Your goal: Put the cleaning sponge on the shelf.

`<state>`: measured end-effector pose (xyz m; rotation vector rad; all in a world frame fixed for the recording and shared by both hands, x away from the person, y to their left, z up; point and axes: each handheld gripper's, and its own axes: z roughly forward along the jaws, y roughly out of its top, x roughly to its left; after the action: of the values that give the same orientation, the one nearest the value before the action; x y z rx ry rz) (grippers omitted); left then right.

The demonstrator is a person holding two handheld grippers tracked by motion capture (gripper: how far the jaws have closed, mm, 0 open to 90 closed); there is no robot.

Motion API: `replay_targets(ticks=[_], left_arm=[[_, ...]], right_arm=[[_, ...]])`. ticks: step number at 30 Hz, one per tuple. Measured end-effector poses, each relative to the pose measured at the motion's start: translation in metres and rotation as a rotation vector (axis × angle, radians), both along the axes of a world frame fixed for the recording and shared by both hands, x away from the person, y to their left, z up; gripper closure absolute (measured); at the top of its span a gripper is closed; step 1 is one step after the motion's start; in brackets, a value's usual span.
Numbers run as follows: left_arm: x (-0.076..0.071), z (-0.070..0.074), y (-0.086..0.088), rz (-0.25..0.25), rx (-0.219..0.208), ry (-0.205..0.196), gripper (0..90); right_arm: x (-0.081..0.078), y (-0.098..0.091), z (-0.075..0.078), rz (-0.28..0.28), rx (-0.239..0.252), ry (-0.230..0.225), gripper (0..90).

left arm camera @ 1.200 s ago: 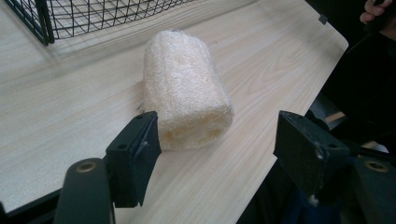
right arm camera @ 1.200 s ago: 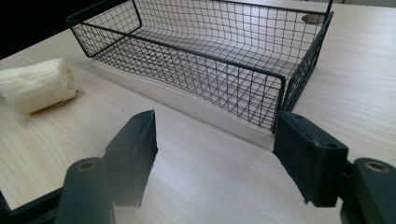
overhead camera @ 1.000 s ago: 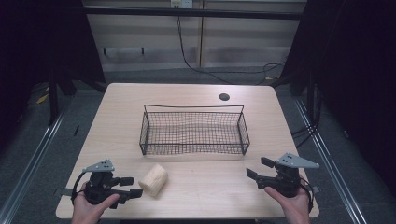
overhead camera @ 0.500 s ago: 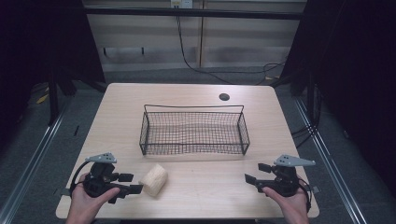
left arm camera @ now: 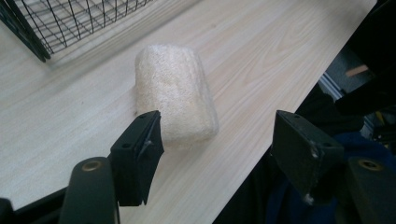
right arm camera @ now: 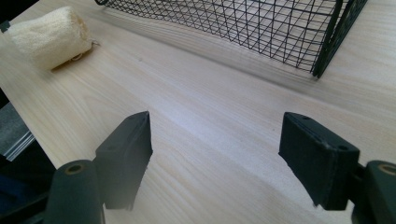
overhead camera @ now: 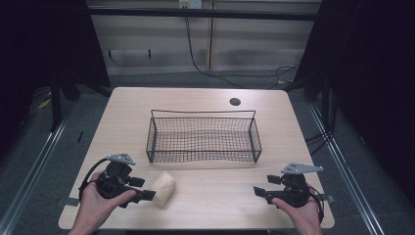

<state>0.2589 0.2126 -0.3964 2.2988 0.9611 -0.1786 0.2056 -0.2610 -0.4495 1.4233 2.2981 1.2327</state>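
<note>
- High view: a wooden table seen from the person's side. A black wire basket stands at its centre, and a dark round hole sits at about 1 o'clock from the basket.
- The loofah, a pale, rough-textured roll, lies on its side on the bare tabletop at about 7 o'clock from the basket. It is near the basket's front wall but clear of it.
- The left gripper, held in the person's left hand, lies at 9 o'clock of the loofah with its jaw tips right at the roll's near end.
- The right gripper, held in the right hand, rests at about 5 o'clock from the basket, well apart from the loofah. Its jaws point towards 9 o'clock.
- Left gripper view: the left gripper has its two jaws spread apart. They have just been closing somewhat, yet neither pad presses on anything. The loofah lies ahead at 11 o'clock, its near end just beside the inner face of the left-hand jaw. A corner of the basket shows at 10 o'clock.
- Right gripper view: the right gripper has its jaws wide apart over bare wood, with nothing between them. The loofah lies far off at 10 o'clock, and the basket at 1 o'clock.
</note>
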Motion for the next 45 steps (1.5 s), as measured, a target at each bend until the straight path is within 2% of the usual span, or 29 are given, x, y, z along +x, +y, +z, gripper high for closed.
replay_targets(ticks=[5, 8, 11, 12, 15, 17, 19, 22, 24, 26, 31, 35, 36, 38, 40, 41, 45], left_arm=[[0.01, 0.004, -0.002, -0.007, 0.04, 0.043, 32.8], [0.015, 0.007, -0.004, -0.004, 0.048, 0.056, 32.5], [0.017, 0.009, -0.006, -0.013, 0.062, 0.049, 32.1], [0.02, 0.011, -0.008, -0.017, 0.081, 0.049, 32.1], [0.025, 0.011, -0.01, -0.011, 0.098, 0.062, 32.5], [0.028, 0.01, -0.013, 0.004, 0.119, 0.074, 32.7], [0.032, 0.009, -0.017, 0.0, 0.157, 0.092, 32.7], [0.034, 0.009, -0.019, 0.016, 0.162, 0.101, 32.9], [0.037, 0.009, -0.022, 0.028, 0.194, 0.111, 33.2], [0.039, 0.008, -0.026, 0.035, 0.189, 0.121, 32.7], [0.045, 0.007, -0.036, 0.011, 0.253, 0.144, 29.0], [0.047, 0.007, -0.044, -0.002, 0.273, 0.148, 27.3], [0.047, 0.007, -0.048, -0.016, 0.294, 0.159, 27.3], [0.048, 0.006, -0.051, -0.018, 0.301, 0.17, 27.4], [0.05, 0.002, -0.053, -0.023, 0.326, 0.188, 27.3], [0.052, 0.0, -0.054, -0.032, 0.327, 0.196, 26.5], [0.056, -0.008, -0.055, -0.012, 0.327, 0.215, 25.0]], right_arm=[[0.0, 0.0, 0.0, -0.008, 0.01, 0.011, 25.1], [0.001, 0.0, 0.0, -0.003, 0.012, 0.009, 24.9], [0.001, 0.0, 0.0, -0.002, 0.012, 0.012, 24.9], [0.001, 0.0, 0.0, -0.001, 0.014, 0.023, 24.9], [0.001, 0.0, 0.0, -0.002, 0.013, 0.028, 24.7], [0.001, 0.0, -0.001, -0.002, 0.012, 0.029, 24.6], [0.001, 0.0, -0.001, -0.001, 0.012, 0.034, 24.6], [0.001, 0.001, -0.001, 0.003, 0.009, 0.038, 25.0], [0.001, 0.001, -0.001, 0.004, 0.008, 0.036, 25.1], [0.002, 0.001, -0.002, 0.006, 0.011, 0.041, 25.0], [0.002, 0.002, -0.002, 0.006, 0.008, 0.047, 24.6], [0.002, 0.001, -0.002, 0.004, 0.012, 0.059, 23.4], [0.002, 0.001, -0.002, 0.005, 0.012, 0.059, 23.4], [0.002, 0.001, -0.002, 0.008, 0.01, 0.059, 23.4], [0.002, 0.002, -0.003, 0.008, 0.011, 0.063, 23.4], [0.003, 0.002, -0.003, 0.01, 0.008, 0.06, 23.4], [0.003, 0.002, -0.003, 0.011, 0.007, 0.063, 23.4]])
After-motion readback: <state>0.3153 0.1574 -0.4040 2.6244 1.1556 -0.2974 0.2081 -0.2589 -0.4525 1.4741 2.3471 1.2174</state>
